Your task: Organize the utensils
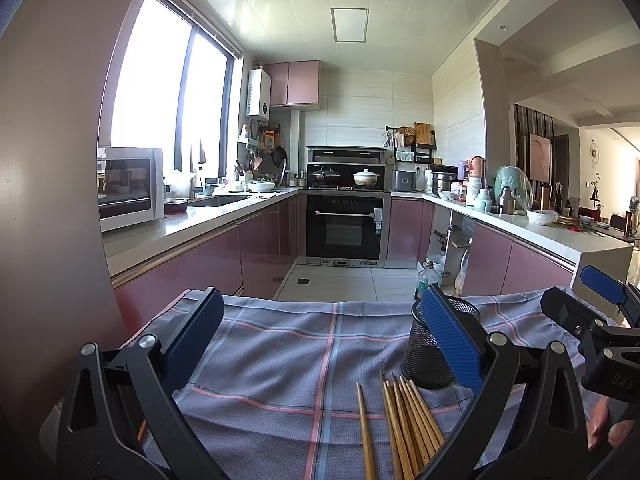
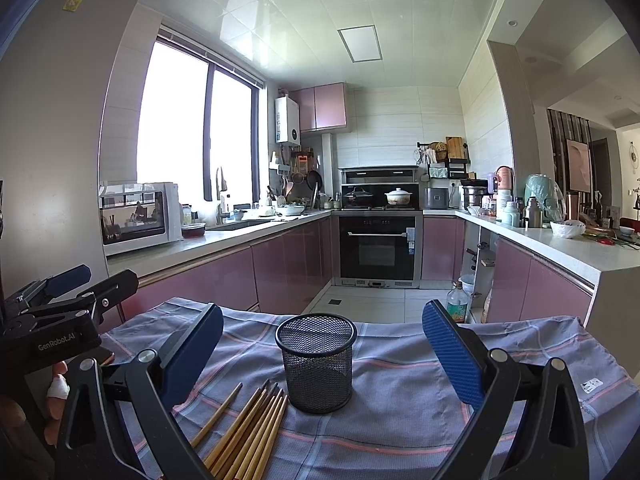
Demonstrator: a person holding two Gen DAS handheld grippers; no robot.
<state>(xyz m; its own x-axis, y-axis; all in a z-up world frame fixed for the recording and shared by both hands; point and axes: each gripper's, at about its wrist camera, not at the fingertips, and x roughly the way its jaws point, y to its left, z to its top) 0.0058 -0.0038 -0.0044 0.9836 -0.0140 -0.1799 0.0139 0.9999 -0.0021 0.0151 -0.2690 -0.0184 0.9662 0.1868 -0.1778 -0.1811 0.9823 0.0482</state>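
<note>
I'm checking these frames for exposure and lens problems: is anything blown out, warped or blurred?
Left wrist view: window blown out white, walls and counters bowed by fisheye, chopsticks and mesh cup sharp. Right wrist view: same overexposed window, glare streaks on the ceiling, dark vignette at the corners, mesh cup in focus.

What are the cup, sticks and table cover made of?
Cup: black metal mesh by the look, see-through perforated wall, matte.
Chopsticks: likely bamboo or wood, tan with faint grain.
Cloth: woven fabric, grey-blue plaid, creased.
</note>
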